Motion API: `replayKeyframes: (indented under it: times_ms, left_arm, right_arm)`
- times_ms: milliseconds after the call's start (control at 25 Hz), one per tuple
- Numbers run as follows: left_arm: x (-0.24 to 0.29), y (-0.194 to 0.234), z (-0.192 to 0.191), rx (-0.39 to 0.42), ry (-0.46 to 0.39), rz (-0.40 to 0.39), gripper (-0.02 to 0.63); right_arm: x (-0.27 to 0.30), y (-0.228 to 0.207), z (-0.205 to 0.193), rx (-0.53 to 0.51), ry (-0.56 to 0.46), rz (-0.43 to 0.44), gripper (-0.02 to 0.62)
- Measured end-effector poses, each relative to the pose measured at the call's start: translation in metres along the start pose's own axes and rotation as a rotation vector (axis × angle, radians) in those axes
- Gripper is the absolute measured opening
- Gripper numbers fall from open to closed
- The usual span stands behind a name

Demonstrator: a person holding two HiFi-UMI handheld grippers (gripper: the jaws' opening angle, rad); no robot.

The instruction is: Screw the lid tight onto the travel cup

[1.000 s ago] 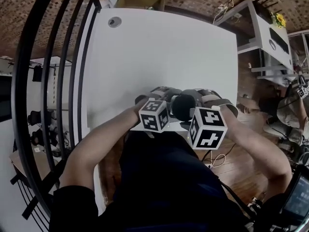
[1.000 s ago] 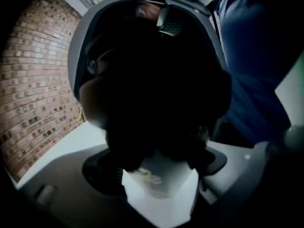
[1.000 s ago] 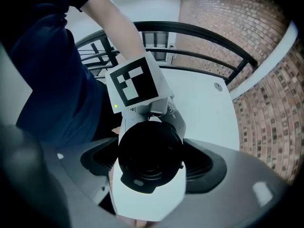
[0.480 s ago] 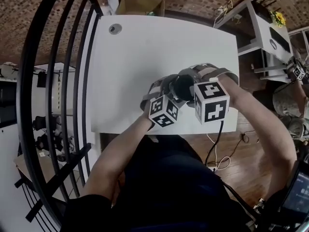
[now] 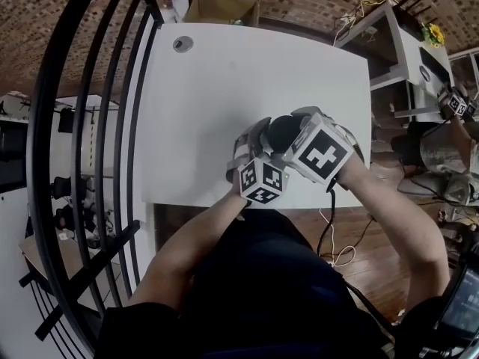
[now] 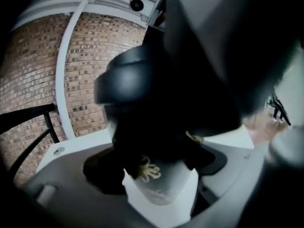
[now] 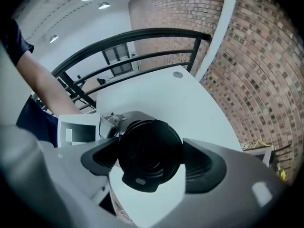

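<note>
A person works both handheld grippers at the near edge of a white worktop [image 5: 224,88], lower centre of the head view, with a black travel cup [image 5: 283,133] pinched between them. In the left gripper view, the left gripper [image 6: 159,151] has its fingers [image 6: 102,167] closed around the cup's dark body, which fills the middle of the frame. Cup and pads run together in shadow, so the exact contact lines are hard to separate. A small pale-yellow mark low on the cup is too blurred to read. In the right gripper view, the right gripper [image 7: 151,160] has its fingers [image 7: 202,163] clamped on either side of the round black lid [image 7: 147,146], seen face-on at centre frame. A metal part and a marker face of the left gripper show just behind it at left. From the head view the two marker cubes cover most of the cup, leaving only a dark rounded patch. Whether its base rests on the worktop cannot be made out. A round grommet [image 5: 181,44] sits in the worktop's upper left corner and a cardboard box [image 5: 221,10] lies beyond its far edge. A black railing [image 5: 97,126] sweeps down the left side, and the person's forearms and dark clothing fill the bottom of the frame.
</note>
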State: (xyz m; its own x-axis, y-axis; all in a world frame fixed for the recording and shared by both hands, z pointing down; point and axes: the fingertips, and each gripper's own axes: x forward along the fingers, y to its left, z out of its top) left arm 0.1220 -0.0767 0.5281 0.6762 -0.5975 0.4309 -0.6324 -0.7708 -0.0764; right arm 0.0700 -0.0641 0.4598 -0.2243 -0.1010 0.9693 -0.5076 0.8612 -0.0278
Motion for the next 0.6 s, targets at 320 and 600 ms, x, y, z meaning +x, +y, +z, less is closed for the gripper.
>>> replayKeyframes:
  times_ms: [320, 600]
  left_arm:
    - [-0.004, 0.003, -0.003, -0.010, -0.016, -0.049, 0.421]
    - [-0.026, 0.004, -0.010, -0.016, 0.013, -0.101, 0.453]
  right_arm:
    - [-0.002, 0.000, 0.010, 0.029, -0.141, -0.038, 0.431]
    - [-0.042, -0.005, 0.021, 0.086, -0.367, -0.076, 0.436]
